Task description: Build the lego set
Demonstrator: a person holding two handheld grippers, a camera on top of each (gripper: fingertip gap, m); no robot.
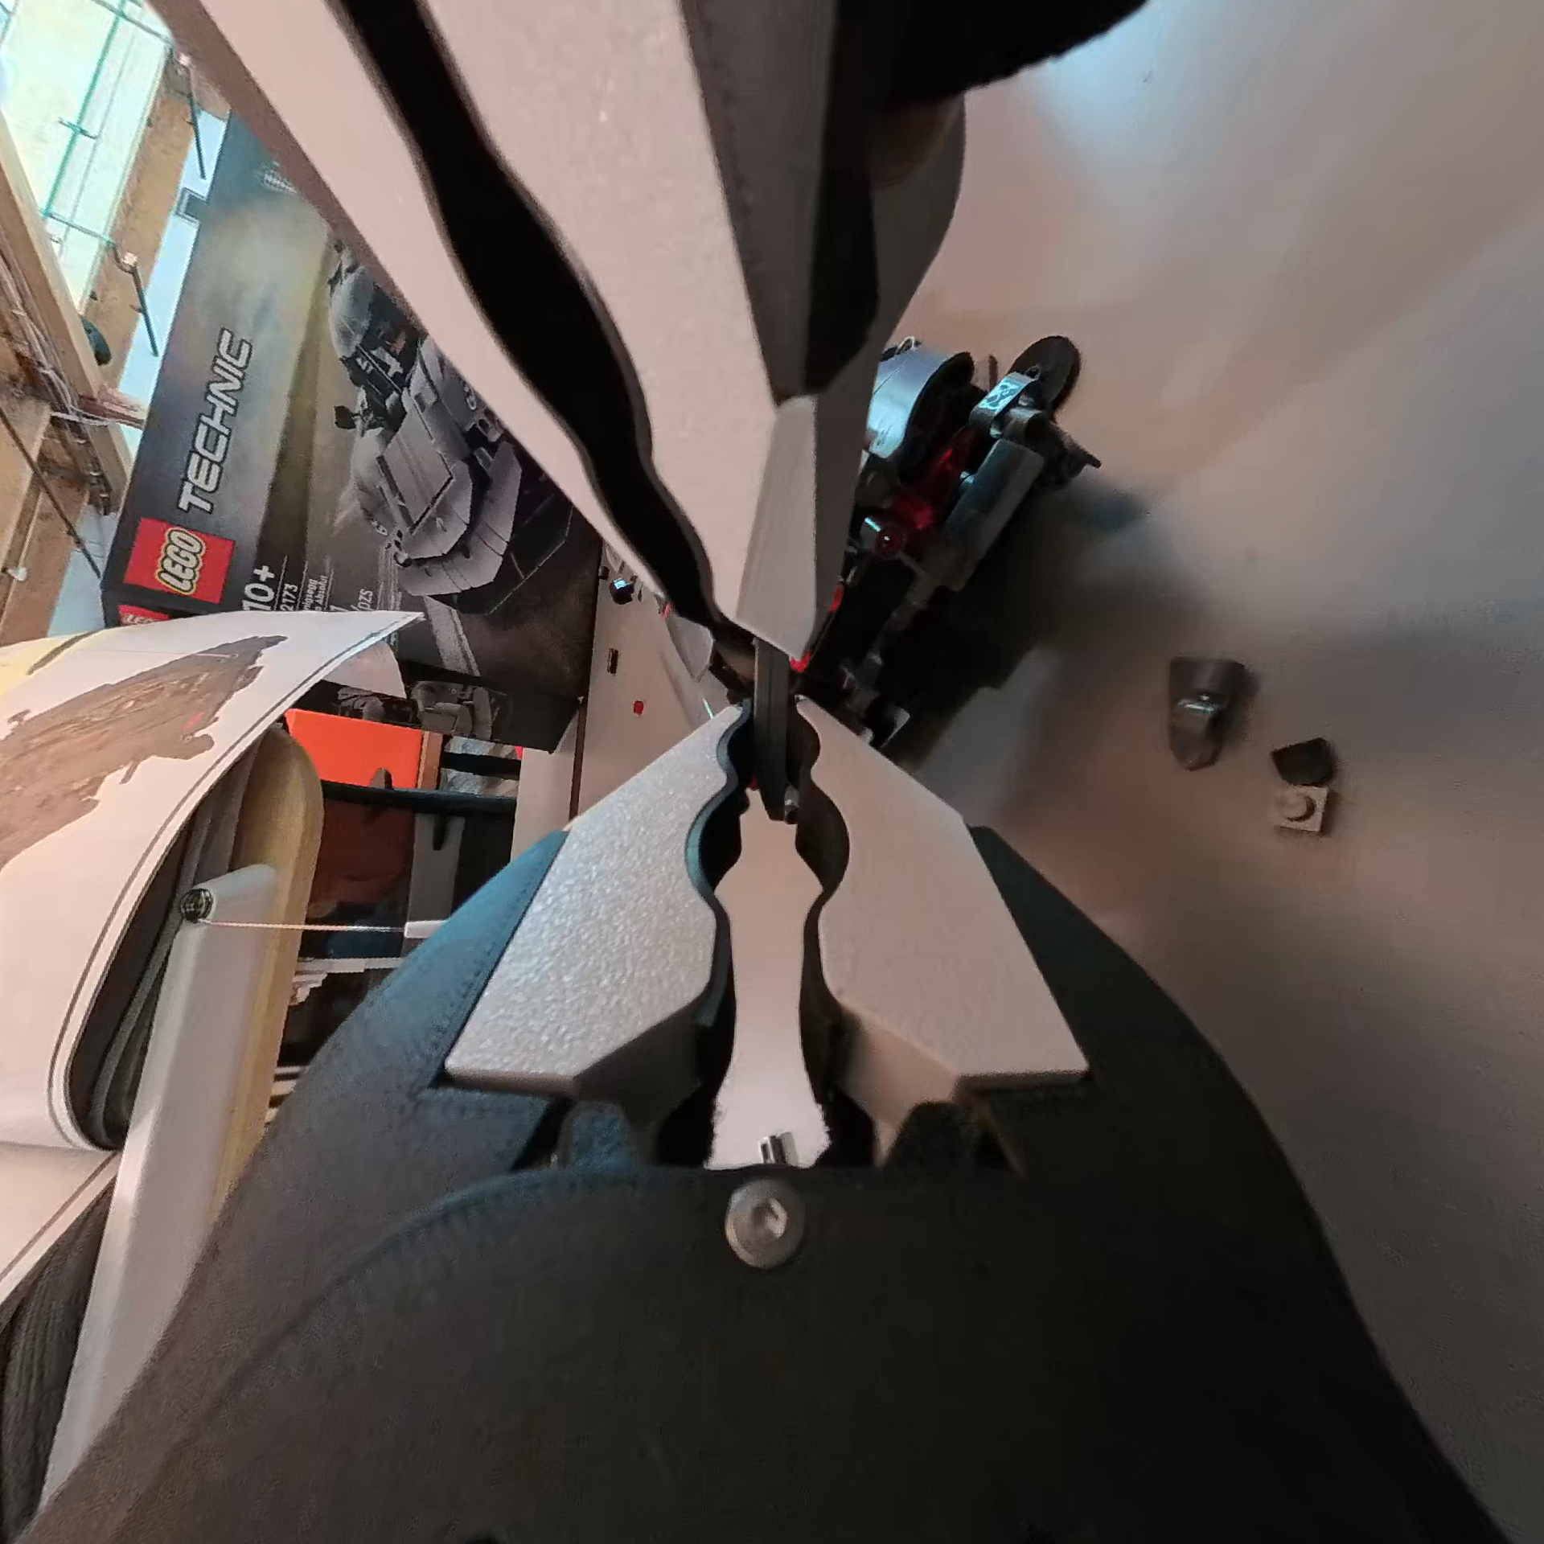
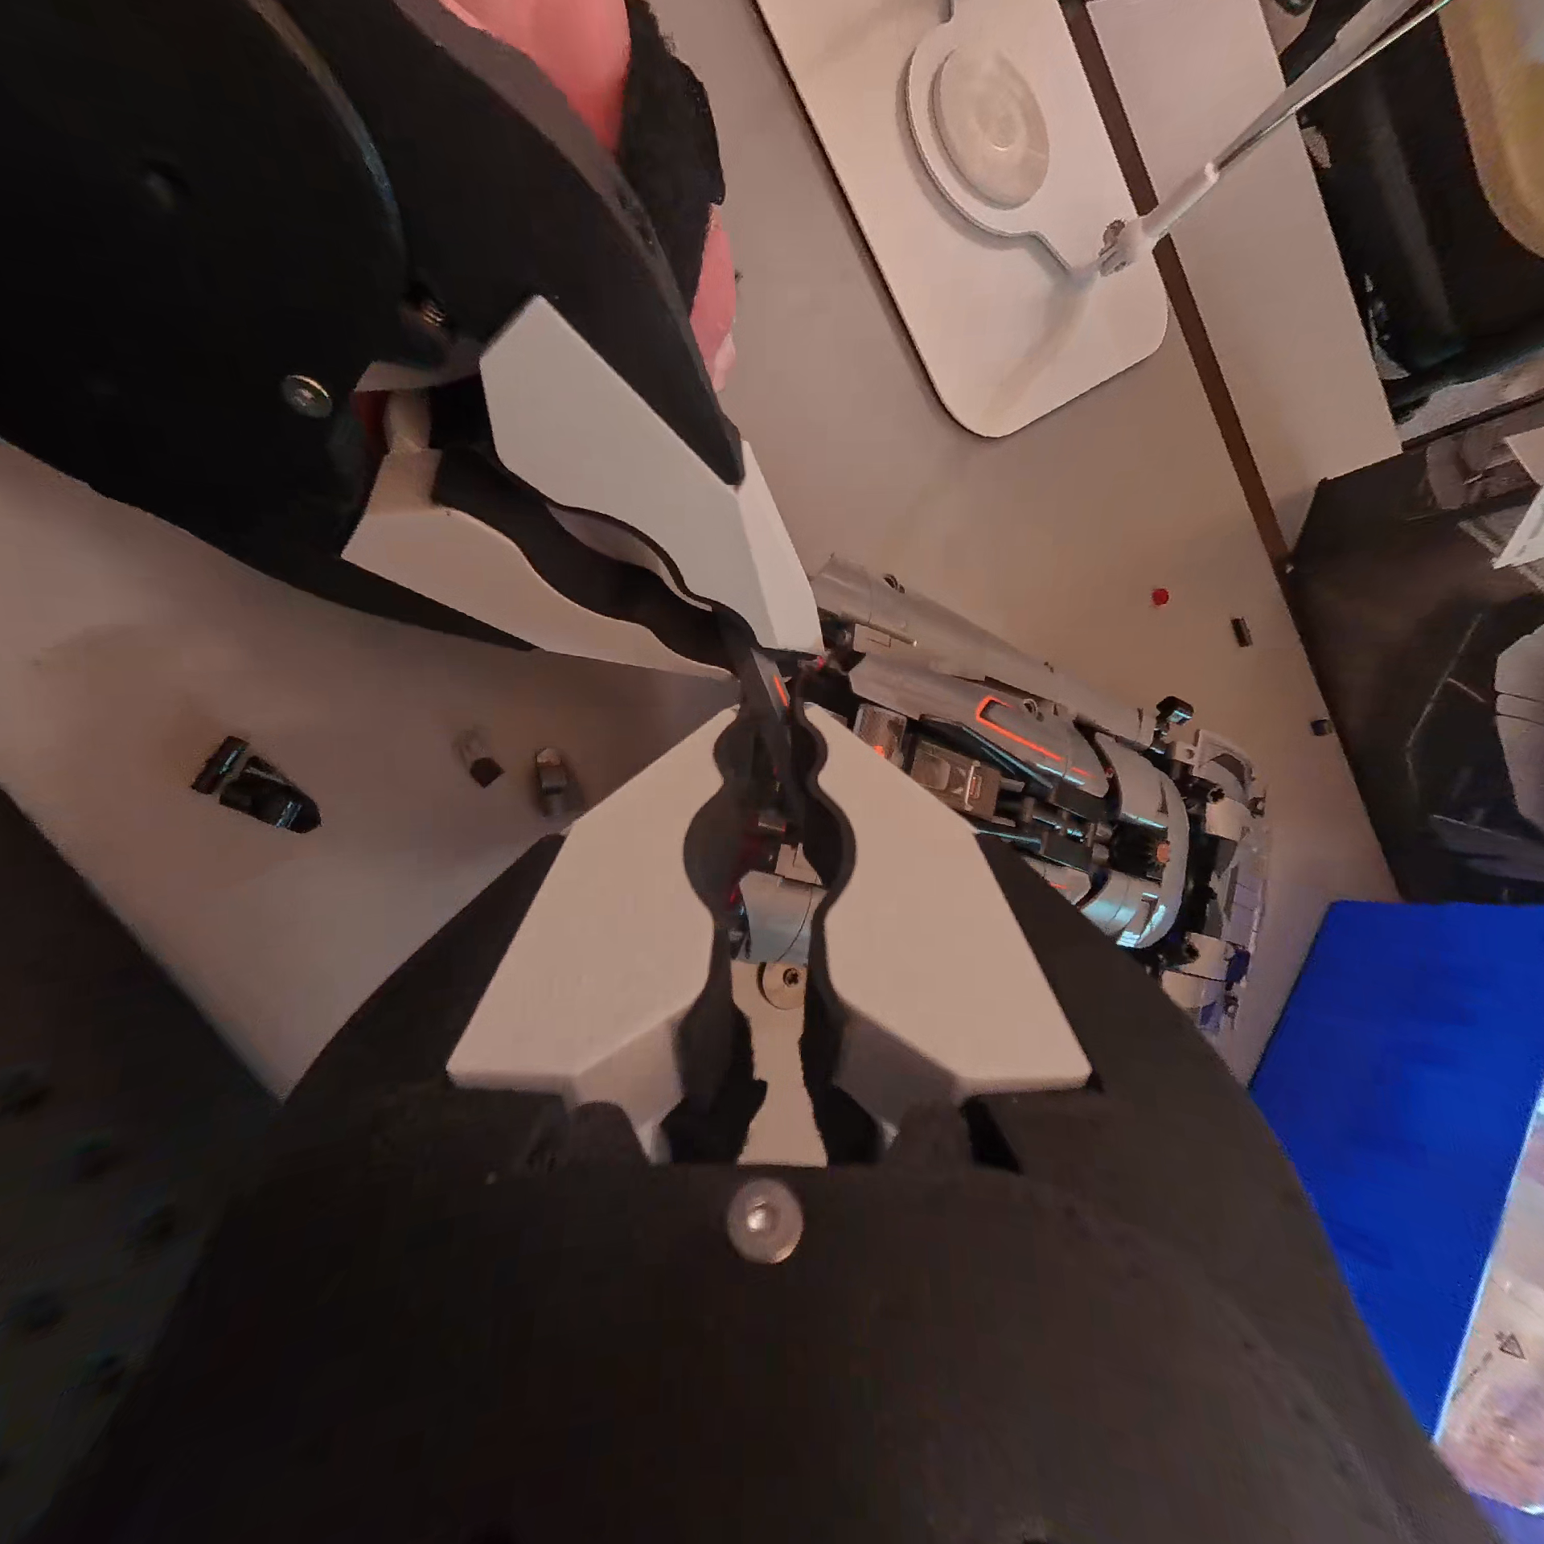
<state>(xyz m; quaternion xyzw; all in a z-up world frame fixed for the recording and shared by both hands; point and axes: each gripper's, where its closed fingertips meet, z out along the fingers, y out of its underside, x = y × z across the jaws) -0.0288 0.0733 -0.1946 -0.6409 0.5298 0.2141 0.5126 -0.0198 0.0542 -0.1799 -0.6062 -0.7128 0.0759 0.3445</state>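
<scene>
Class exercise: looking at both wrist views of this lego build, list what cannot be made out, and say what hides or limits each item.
- Left wrist view: most of the lego car is hidden behind the right tongs.
- Left wrist view: the dark flat piece in the left tongs is seen edge-on, so its shape is unclear.
- Right wrist view: where both tongs meet, the parts are dark and tangled.
- Right wrist view: the loose pieces are too small and dim.

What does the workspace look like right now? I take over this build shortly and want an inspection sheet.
Surface: pale table, mostly bare.
Job's things: part-built grey car model; thin black piece; set box; open instruction booklet.
Clutter: loose small pieces; red stud.
Grippers: left gripper shut on the black piece; right gripper closed on a small sub-assembly; fingers meet tip to tip.
Cables: nothing seen.
Surroundings: white lamp base; blue panel.
</scene>
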